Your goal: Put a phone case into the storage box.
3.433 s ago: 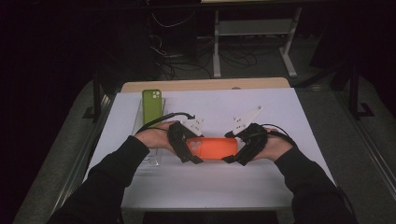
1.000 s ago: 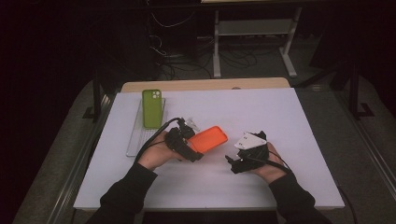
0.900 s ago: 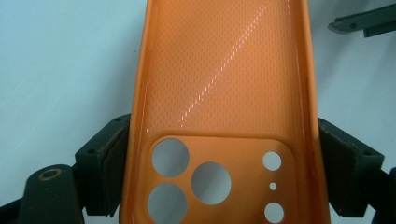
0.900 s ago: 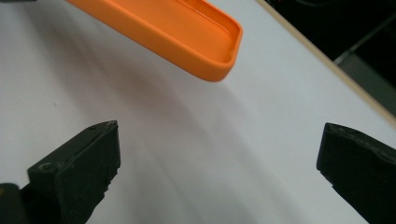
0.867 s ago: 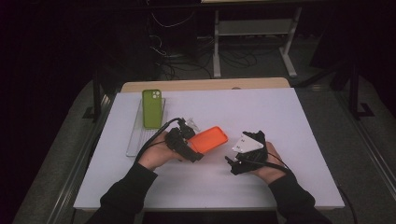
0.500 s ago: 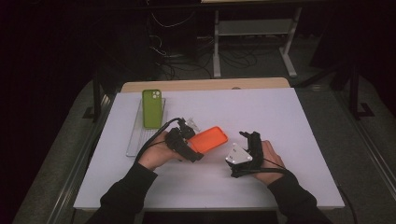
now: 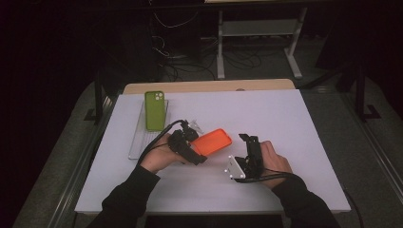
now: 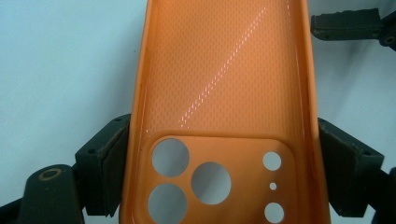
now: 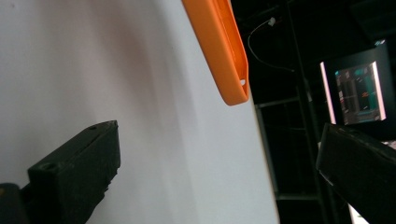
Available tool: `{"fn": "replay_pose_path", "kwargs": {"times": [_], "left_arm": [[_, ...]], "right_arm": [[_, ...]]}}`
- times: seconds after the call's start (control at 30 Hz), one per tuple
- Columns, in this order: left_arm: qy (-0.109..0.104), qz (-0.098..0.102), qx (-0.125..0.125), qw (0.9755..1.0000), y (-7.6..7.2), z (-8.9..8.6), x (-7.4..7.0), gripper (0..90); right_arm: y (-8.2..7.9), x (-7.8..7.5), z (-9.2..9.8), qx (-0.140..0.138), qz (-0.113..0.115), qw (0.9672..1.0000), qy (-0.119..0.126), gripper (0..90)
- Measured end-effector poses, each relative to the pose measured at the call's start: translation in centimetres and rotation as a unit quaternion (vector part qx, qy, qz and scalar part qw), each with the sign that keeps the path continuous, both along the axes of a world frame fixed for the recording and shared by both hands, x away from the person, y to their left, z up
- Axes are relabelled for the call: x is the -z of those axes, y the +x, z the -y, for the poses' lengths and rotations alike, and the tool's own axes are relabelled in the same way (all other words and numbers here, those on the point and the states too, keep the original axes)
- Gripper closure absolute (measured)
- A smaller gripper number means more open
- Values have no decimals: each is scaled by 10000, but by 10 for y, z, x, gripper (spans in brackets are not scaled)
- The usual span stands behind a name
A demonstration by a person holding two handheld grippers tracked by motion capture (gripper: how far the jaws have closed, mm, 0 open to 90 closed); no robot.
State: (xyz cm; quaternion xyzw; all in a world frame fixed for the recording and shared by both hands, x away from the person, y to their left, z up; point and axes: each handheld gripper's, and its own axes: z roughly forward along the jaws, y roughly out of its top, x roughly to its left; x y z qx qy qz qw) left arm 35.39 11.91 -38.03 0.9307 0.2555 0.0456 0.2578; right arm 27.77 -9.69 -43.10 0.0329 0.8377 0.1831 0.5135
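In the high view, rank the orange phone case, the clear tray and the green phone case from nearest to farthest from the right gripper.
From the right gripper:
1. Orange phone case: just to its left, clamped across its width by the left gripper.
2. Clear tray: farther left, past the left hand.
3. Green phone case: lying on the tray's far end, at the back left.

Orange phone case (image 8: 224, 93): soft-looking plastic, glossy inside, fine dotted texture catching light; rim smooth. Green phone case (image 7: 155, 110): plastic, matt, smooth. Table top (image 7: 285, 123): white, matt, smooth sheet; pale wood edge at far side. Left gripper (image 7: 190, 147) and right gripper (image 7: 249, 154): matt black plastic, pads (image 8: 114, 158) dull, slightly rough. Tray (image 7: 138, 145) under green case: clear, plastic-like.
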Motion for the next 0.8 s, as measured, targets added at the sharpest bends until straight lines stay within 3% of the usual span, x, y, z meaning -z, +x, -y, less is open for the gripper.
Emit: {"fn": "replay_pose_path", "kwargs": {"times": [0.17,0.23,0.43,0.47,0.5,0.67,0.8], "left_arm": [[42,-12,35,10000,0,0,-1,161],[-3,-7,-4,10000,-1,1,0,161],[50,20,90,9999,-3,3,-1,161],[56,7,107,9999,-3,4,-1,161],[34,27,116,9999,-3,5,-1,161],[10,64,187,9998,-7,10,-3,161],[23,105,327,9994,-10,13,-3,161]], "right_arm": [[-3,2,-4,-169,279,9987,-385,0],[-5,3,-7,-185,433,9980,-412,0],[-7,4,-12,-295,618,9965,-479,0],[-8,5,-15,-291,653,9967,-388,0],[-7,5,-15,-399,755,9950,-525,0],[-10,7,-21,-603,1045,9909,-602,94],[-11,8,-26,-614,1098,9889,-791,159]]}}
